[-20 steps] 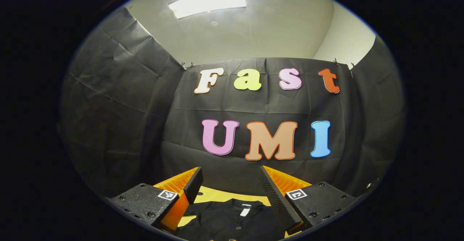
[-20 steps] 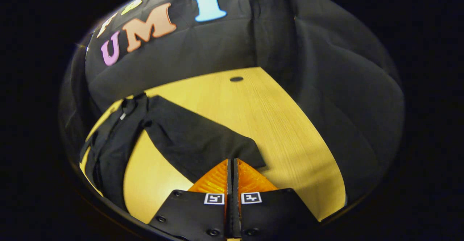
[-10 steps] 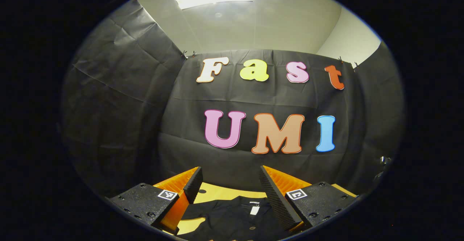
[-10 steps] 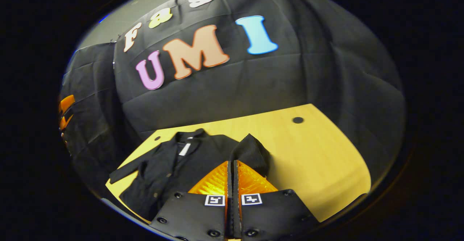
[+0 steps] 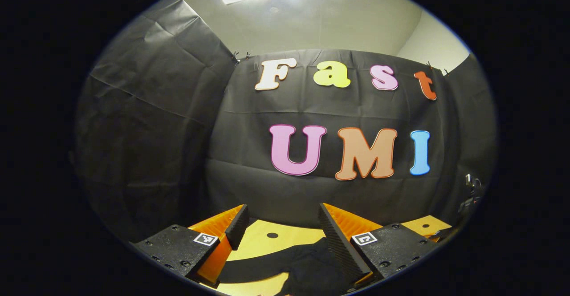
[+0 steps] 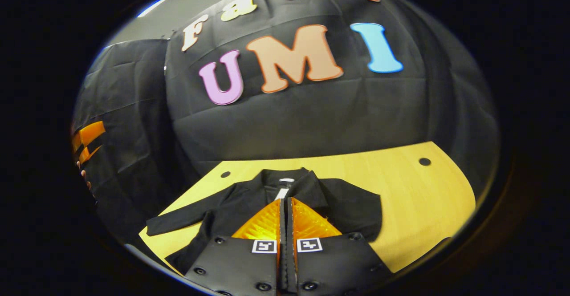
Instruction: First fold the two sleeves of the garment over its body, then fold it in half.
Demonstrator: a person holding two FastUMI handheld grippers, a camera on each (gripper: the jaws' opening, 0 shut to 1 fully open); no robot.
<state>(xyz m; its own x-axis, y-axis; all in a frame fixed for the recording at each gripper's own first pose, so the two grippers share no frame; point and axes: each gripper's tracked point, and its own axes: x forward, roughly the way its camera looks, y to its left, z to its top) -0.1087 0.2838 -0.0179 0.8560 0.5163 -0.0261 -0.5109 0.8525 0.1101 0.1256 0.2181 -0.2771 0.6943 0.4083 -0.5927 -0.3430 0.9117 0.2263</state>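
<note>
A black button-up garment [image 6: 249, 198] lies flat on the yellow wooden table [image 6: 423, 198], collar towards the wall. In the right gripper view one sleeve [image 6: 178, 218] stretches out to the left. The other sleeve [image 6: 356, 209] is doubled back over the body, its end running under my right gripper [image 6: 285, 201], which is shut on it just below the collar. My left gripper [image 5: 282, 209] is held open above the table edge, nothing between its fingers. Below it lies part of the garment [image 5: 307, 265]. The left gripper [image 6: 87, 142] also appears far left, held by a hand.
Black cloth walls close in the table at the back and sides. The tabletop has small round holes [image 6: 424, 161] [image 5: 272, 235] near its far edge. Bare wood lies to the right of the garment.
My right gripper has carried the sleeve end up and across, from stretched out on the table to over the garment's body. The left gripper has swung slightly, staying open.
</note>
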